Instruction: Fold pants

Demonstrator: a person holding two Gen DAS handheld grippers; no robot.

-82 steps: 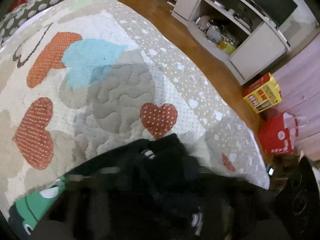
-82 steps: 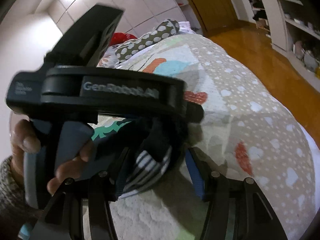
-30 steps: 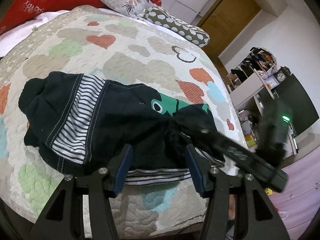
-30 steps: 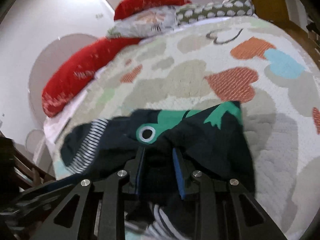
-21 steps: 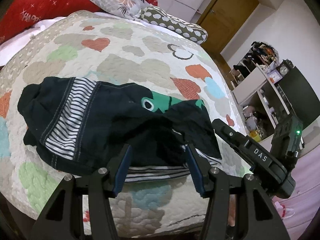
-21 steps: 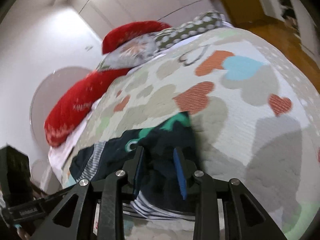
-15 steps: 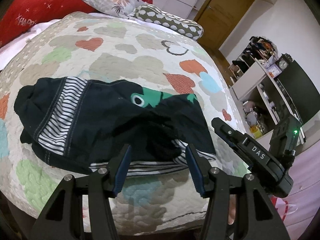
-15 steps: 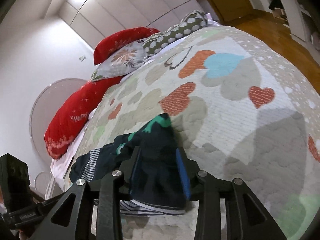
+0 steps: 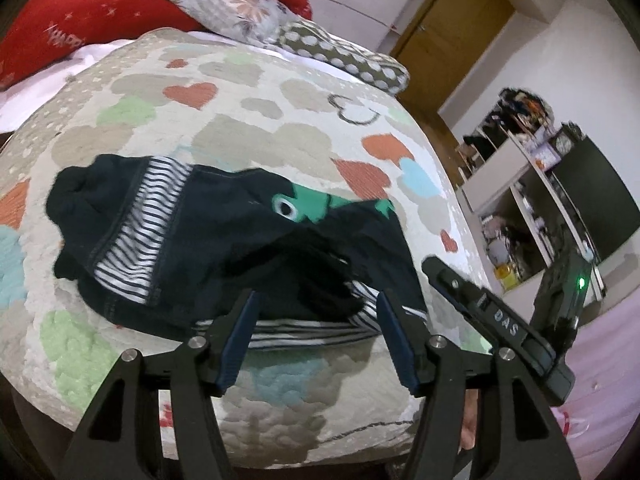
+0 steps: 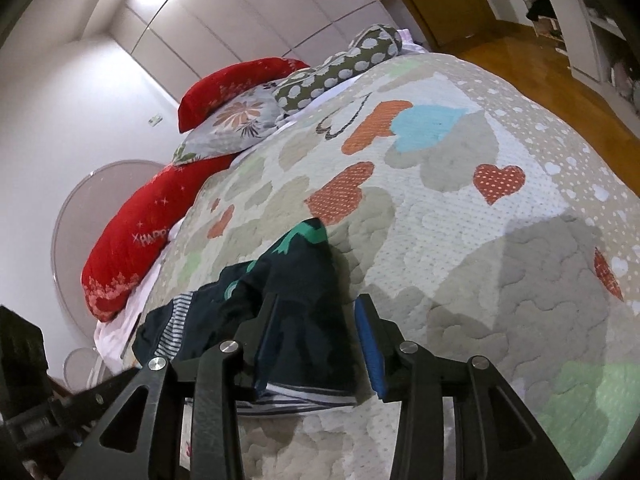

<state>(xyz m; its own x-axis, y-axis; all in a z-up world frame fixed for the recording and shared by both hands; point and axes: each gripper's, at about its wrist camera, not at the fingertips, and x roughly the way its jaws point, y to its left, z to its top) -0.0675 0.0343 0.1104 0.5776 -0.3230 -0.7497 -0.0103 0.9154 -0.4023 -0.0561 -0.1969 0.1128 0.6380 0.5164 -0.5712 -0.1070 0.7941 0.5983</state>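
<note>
Dark navy pants [image 9: 224,248] with striped bands and a green dinosaur print lie crumpled on the quilted heart-pattern bedspread [image 9: 248,128]. My left gripper [image 9: 316,304] is open, just above the pants' near striped edge, holding nothing. My right gripper [image 10: 316,308] is open over the right end of the pants [image 10: 296,300], with cloth between the fingers but not pinched. The right gripper's body [image 9: 496,320] shows at the right of the left wrist view.
Red, floral and dotted pillows [image 9: 168,8] lie at the bed's head. A white shelf unit [image 9: 520,208] and wooden floor [image 10: 560,68] are to the right of the bed. The bed's near edge [image 9: 280,440] drops off just below the grippers.
The right gripper has opened and let go of the pants, which now lie on the bed. Both grippers have drawn back slightly toward the near edge.
</note>
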